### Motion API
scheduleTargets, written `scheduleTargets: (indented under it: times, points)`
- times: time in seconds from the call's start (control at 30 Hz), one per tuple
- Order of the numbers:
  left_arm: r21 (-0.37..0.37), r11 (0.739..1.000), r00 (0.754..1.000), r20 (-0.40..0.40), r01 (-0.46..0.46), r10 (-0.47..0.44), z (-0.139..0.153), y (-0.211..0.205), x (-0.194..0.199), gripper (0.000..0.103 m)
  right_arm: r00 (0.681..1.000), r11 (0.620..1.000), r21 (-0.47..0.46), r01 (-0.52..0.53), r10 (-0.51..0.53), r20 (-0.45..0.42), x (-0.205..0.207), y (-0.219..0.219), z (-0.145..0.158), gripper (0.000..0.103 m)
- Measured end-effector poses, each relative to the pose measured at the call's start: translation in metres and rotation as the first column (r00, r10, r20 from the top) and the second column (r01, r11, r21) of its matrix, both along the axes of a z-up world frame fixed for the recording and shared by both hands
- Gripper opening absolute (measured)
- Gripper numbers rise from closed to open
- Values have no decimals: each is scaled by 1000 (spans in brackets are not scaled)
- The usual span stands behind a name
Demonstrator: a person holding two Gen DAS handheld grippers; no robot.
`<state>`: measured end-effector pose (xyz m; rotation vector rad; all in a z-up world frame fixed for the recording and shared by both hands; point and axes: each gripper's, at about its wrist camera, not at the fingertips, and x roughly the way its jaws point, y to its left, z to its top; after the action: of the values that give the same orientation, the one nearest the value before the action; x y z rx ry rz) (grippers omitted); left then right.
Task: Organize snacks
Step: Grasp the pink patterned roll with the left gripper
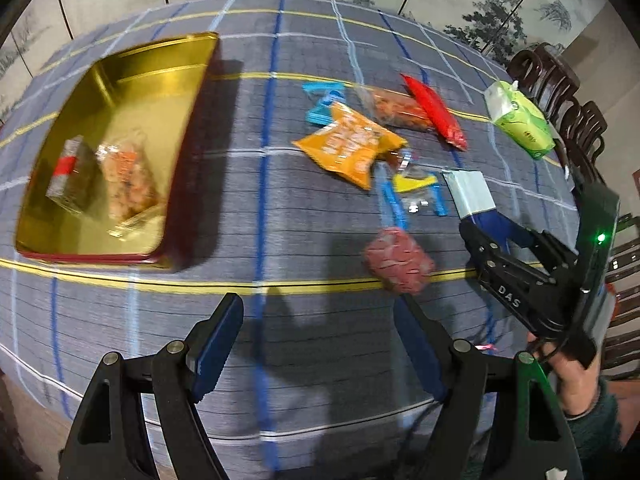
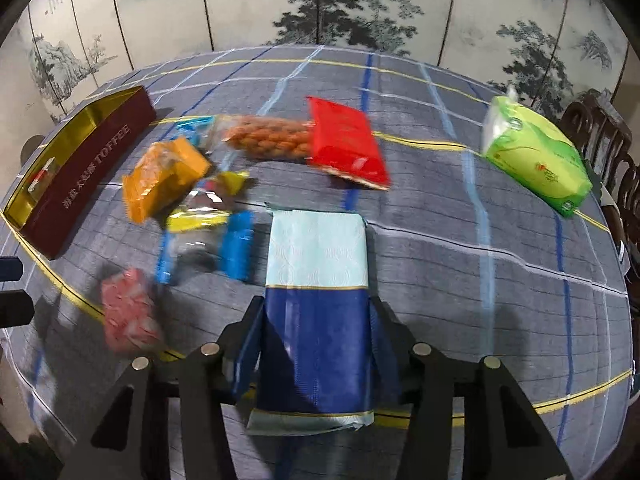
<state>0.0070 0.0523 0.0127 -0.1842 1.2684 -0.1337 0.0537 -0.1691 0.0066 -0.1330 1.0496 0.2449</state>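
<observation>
Snacks lie scattered across the middle of the checked tablecloth (image 1: 280, 208), and the gold tin (image 1: 132, 60) on the far left already holds two packets. The right gripper (image 2: 316, 320) is closed on a blue-and-pale packet (image 2: 318, 280), its jaws pressing the packet's dark lower half from both sides while the pale end sticks out ahead. The packet seems just clear of the cloth, though the pictures do not settle that.

To do this step well, I would keep the squeeze even so the soft wrapper does not slide out, lift it clear of the yellow packet (image 2: 200, 216) and the blue packet (image 2: 236, 246) just to its left, and carry it over the orange bag (image 2: 164, 184) rather than through the pile. The free floor of the tin is at its far end, so that looks the best spot to lay it flat.

The left gripper (image 1: 320, 344) hangs open and empty above the near edge of the table, tilted steeply down, with the pink packet (image 1: 398, 260) lying just beyond its right finger. The right one, seen from the left camera (image 1: 480, 220), slants in from the right, a hand (image 1: 576, 376) wrapped round its handle. A green tissue pack (image 2: 536, 156) sits apart at the far right.
</observation>
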Motion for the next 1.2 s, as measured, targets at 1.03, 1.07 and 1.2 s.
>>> scheduleTargets:
  times: [1.03, 1.07, 1.2]
  points:
    - [4, 982, 956, -228, -190, 186, -39, -68, 62, 42, 995, 999, 40, 9, -14, 102, 33, -66, -9, 52]
    - [10, 984, 959, -223, -180, 178, -39, -68, 62, 41, 995, 999, 40, 9, -14, 102, 33, -66, -9, 52]
    - [20, 991, 964, -227, -136, 137, -43, -70, 64, 42, 995, 999, 40, 10, -14, 102, 33, -66, -9, 52]
